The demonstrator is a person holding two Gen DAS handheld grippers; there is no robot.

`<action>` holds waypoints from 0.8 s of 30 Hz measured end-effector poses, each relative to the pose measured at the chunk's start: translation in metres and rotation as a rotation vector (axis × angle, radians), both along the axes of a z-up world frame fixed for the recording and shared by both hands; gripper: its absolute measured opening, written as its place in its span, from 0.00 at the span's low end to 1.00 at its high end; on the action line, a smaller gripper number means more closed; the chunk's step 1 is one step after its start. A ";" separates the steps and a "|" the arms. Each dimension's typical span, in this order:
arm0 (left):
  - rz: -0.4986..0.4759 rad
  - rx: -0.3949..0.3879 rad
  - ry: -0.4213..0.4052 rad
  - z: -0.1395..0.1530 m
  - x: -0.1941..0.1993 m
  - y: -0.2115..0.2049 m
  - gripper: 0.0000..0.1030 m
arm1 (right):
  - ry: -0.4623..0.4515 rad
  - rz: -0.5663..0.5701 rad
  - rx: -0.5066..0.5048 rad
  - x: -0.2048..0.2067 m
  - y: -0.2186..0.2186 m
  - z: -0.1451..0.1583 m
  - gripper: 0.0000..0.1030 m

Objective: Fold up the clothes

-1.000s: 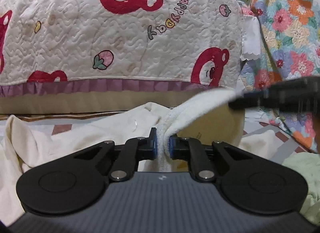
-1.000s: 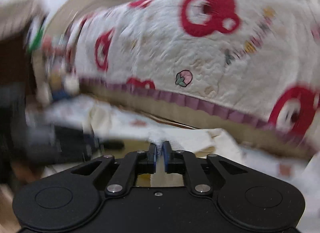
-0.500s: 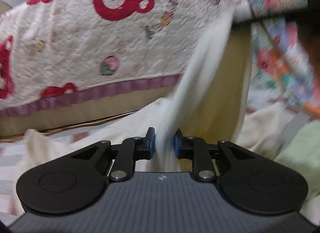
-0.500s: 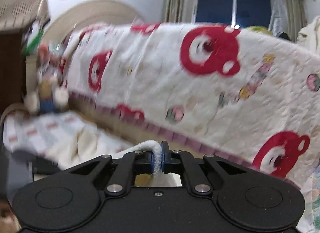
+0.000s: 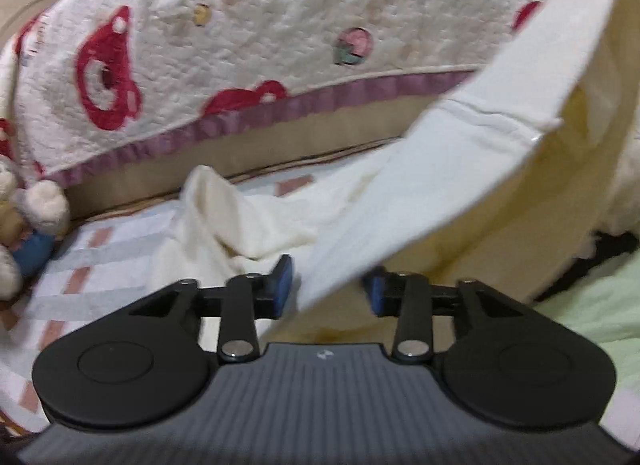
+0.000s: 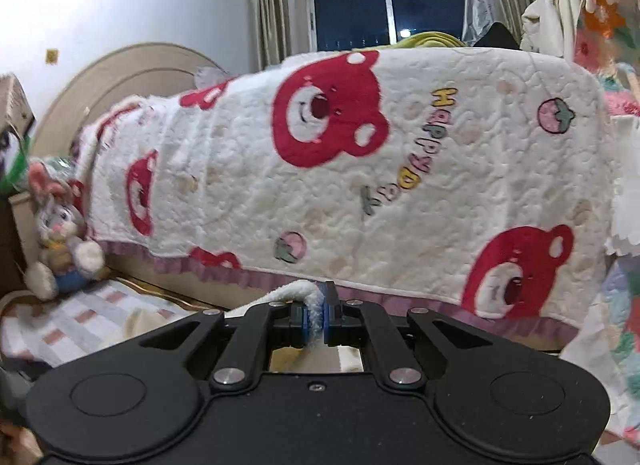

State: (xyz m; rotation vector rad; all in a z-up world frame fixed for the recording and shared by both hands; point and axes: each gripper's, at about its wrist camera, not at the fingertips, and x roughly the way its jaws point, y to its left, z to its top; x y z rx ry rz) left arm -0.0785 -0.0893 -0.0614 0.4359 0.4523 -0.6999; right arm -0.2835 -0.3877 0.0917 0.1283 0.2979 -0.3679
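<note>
Our right gripper (image 6: 316, 315) pinched the cream garment's (image 5: 432, 185) fluffy edge, lifting it over the checked bed sheet (image 5: 100, 253). Our left gripper's (image 5: 330, 289) jaws had just been opening; the cloth ran between them, unpressed.

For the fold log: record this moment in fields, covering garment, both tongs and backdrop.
garment: cream garment, partly lifted off the bed
left tongs: open, jaws have just been opening; cloth runs between them, unpinched
right tongs: shut on a fluffy cream edge
backdrop: bear blanket
beside bed: plush toy
</note>
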 end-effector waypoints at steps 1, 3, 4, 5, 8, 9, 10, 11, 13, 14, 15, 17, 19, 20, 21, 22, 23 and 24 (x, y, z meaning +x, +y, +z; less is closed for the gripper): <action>0.015 -0.006 0.002 0.004 0.005 0.002 0.51 | -0.003 -0.002 0.028 0.000 -0.005 -0.002 0.06; 0.044 -0.032 0.027 0.013 0.016 0.007 0.55 | -0.008 -0.006 0.083 0.000 -0.016 -0.007 0.06; 0.060 -0.053 0.049 0.017 0.023 0.010 0.55 | -0.012 -0.011 0.111 -0.001 -0.022 -0.009 0.06; 0.077 -0.075 0.075 0.019 0.029 0.014 0.56 | -0.020 -0.020 0.137 -0.001 -0.027 -0.012 0.06; 0.169 -0.041 0.091 0.018 0.043 0.019 0.55 | -0.043 -0.063 0.207 -0.005 -0.044 -0.018 0.06; 0.210 -0.009 0.076 0.015 0.047 0.020 0.55 | -0.050 -0.084 0.226 -0.007 -0.051 -0.021 0.06; 0.210 -0.011 0.099 0.011 0.051 0.025 0.55 | -0.056 -0.099 0.249 -0.009 -0.057 -0.024 0.06; 0.205 -0.018 0.128 0.007 0.055 0.031 0.55 | -0.058 -0.103 0.280 -0.011 -0.064 -0.027 0.06; 0.205 -0.073 0.222 -0.001 0.062 0.043 0.55 | -0.056 -0.114 0.327 -0.016 -0.074 -0.034 0.06; 0.203 -0.090 0.262 -0.004 0.065 0.047 0.55 | -0.040 -0.123 0.320 -0.016 -0.075 -0.038 0.06; 0.194 -0.091 0.270 -0.005 0.065 0.046 0.55 | -0.024 -0.130 0.312 -0.016 -0.075 -0.041 0.06; 0.175 -0.085 0.264 -0.006 0.062 0.042 0.55 | -0.010 -0.139 0.304 -0.018 -0.076 -0.047 0.06; 0.149 -0.076 0.262 -0.007 0.060 0.035 0.55 | -0.002 -0.150 0.303 -0.019 -0.078 -0.053 0.06; 0.131 -0.076 0.278 -0.009 0.059 0.032 0.55 | -0.001 -0.156 0.308 -0.020 -0.079 -0.057 0.06; 0.114 -0.076 0.296 -0.012 0.058 0.028 0.55 | 0.000 -0.161 0.314 -0.021 -0.081 -0.060 0.06; 0.096 -0.077 0.314 -0.014 0.057 0.025 0.55 | 0.001 -0.166 0.320 -0.022 -0.083 -0.064 0.07; 0.081 -0.077 0.328 -0.018 0.057 0.022 0.55 | 0.002 -0.171 0.326 -0.022 -0.085 -0.067 0.07; 0.075 -0.058 0.331 -0.023 0.055 0.016 0.54 | 0.006 -0.176 0.326 -0.023 -0.086 -0.071 0.07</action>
